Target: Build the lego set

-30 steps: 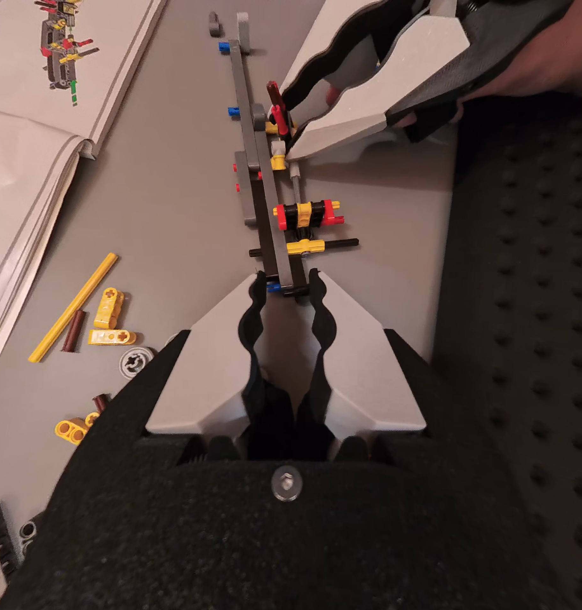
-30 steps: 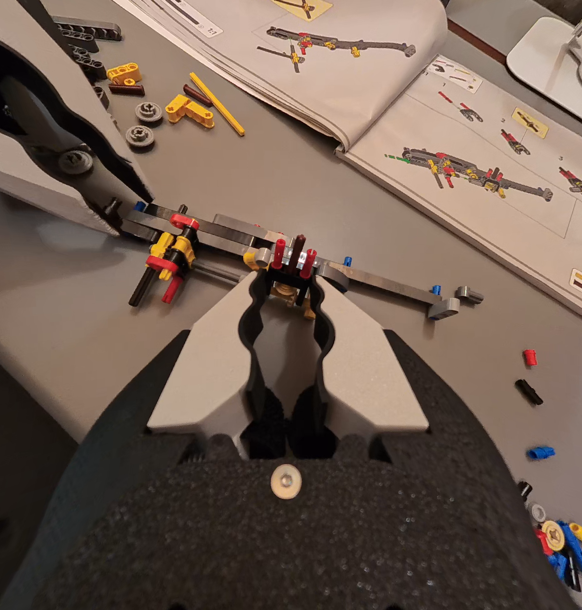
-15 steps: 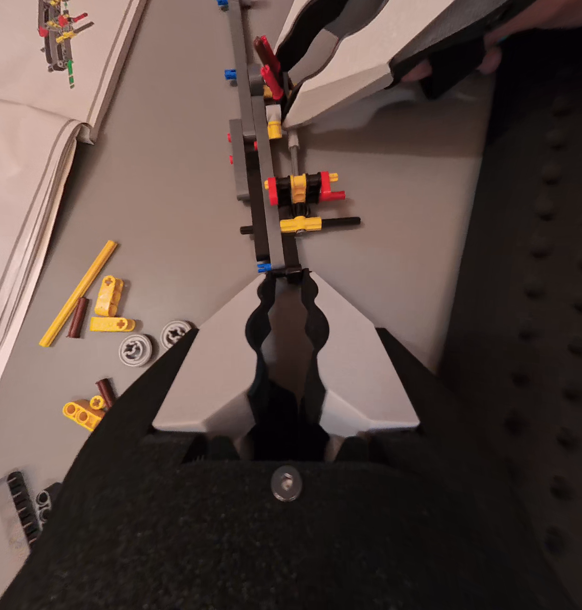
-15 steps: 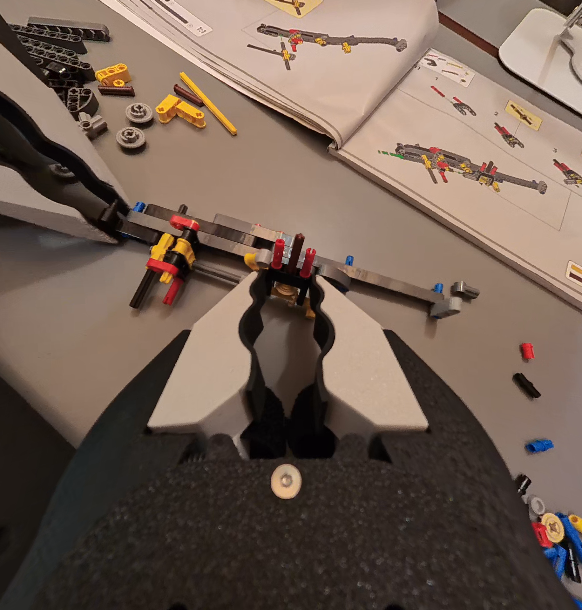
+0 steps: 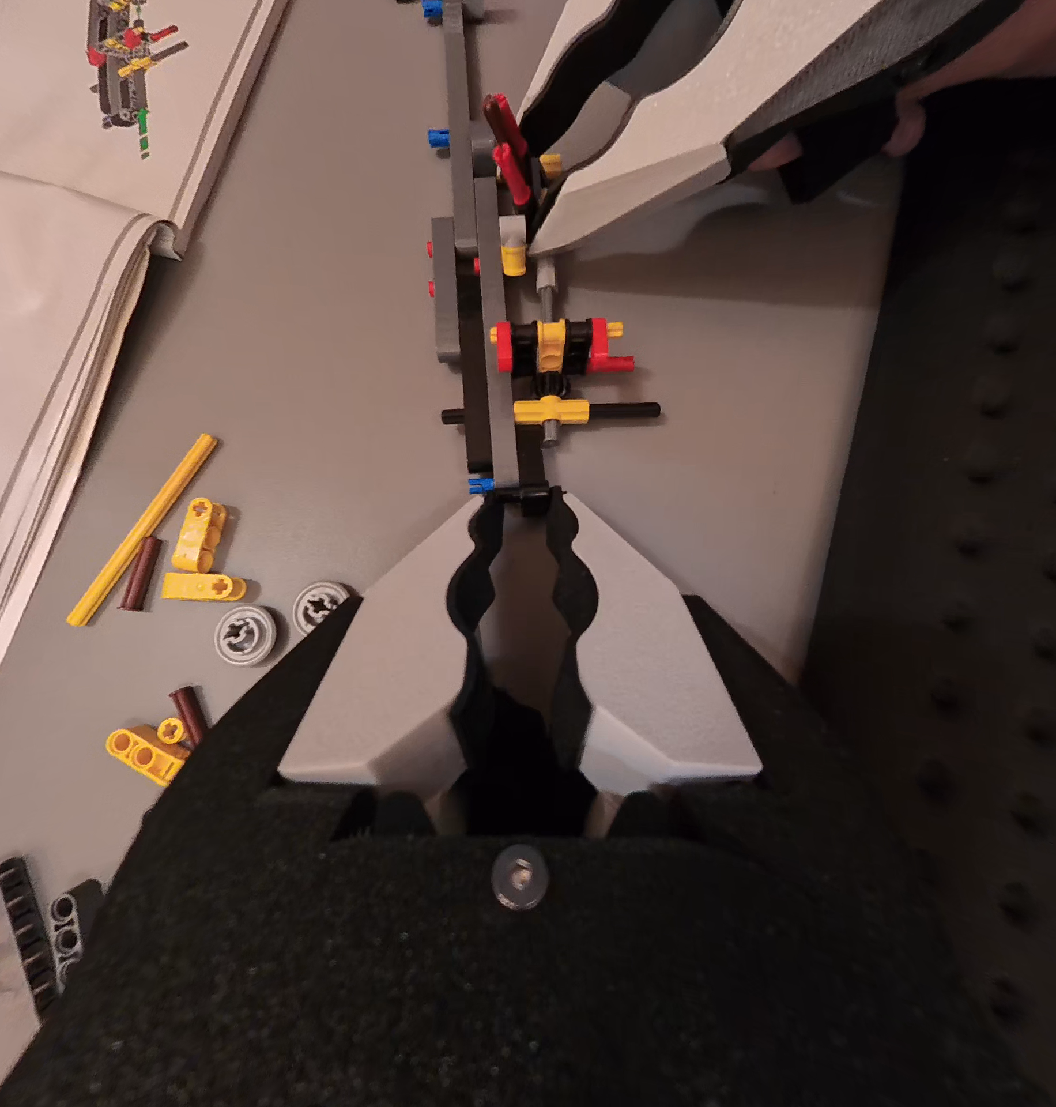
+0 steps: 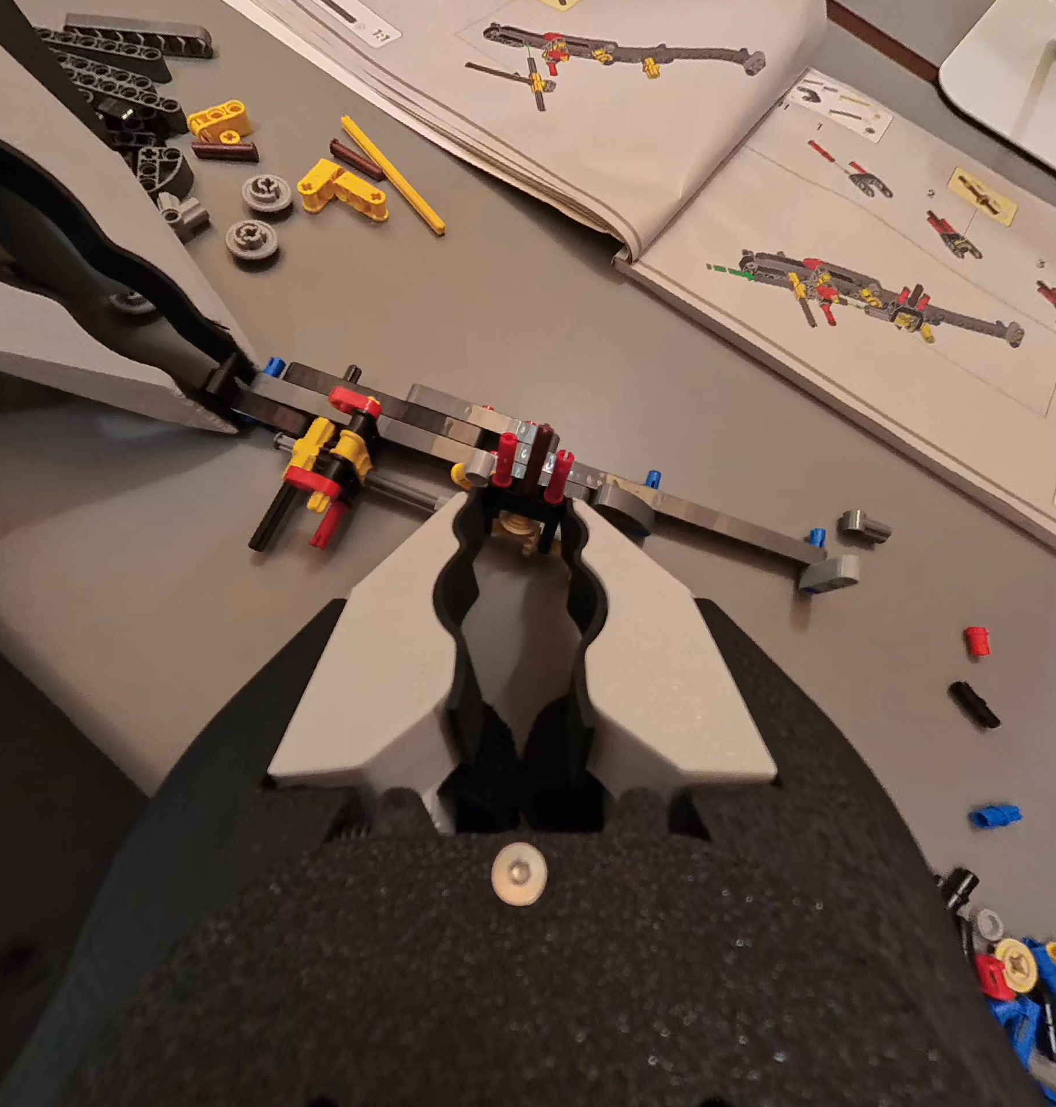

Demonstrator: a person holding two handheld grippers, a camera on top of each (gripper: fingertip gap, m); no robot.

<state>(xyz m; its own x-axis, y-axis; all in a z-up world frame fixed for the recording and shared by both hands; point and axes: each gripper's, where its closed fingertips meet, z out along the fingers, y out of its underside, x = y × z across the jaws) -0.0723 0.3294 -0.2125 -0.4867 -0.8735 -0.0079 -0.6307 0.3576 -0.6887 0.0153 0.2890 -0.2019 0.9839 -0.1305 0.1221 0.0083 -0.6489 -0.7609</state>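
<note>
Long grey lego boom (image 6: 442, 428) on grey counter (image 6: 513, 311), left gripper (image 5: 516, 500) fingers pinching its black end pin, right gripper (image 6: 522, 518) fingers seemingly clamped on its black middle frame

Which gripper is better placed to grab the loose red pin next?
Right. The red pin lies on the table just beside the right gripper; the left gripper pinches the model's far end.

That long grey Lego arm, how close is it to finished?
Partly built: the long arm already carries red and yellow fittings. Left tongs pinch its end; right tongs grip a black block at its middle. Loose yellow pieces and small pins remain unused.
</note>
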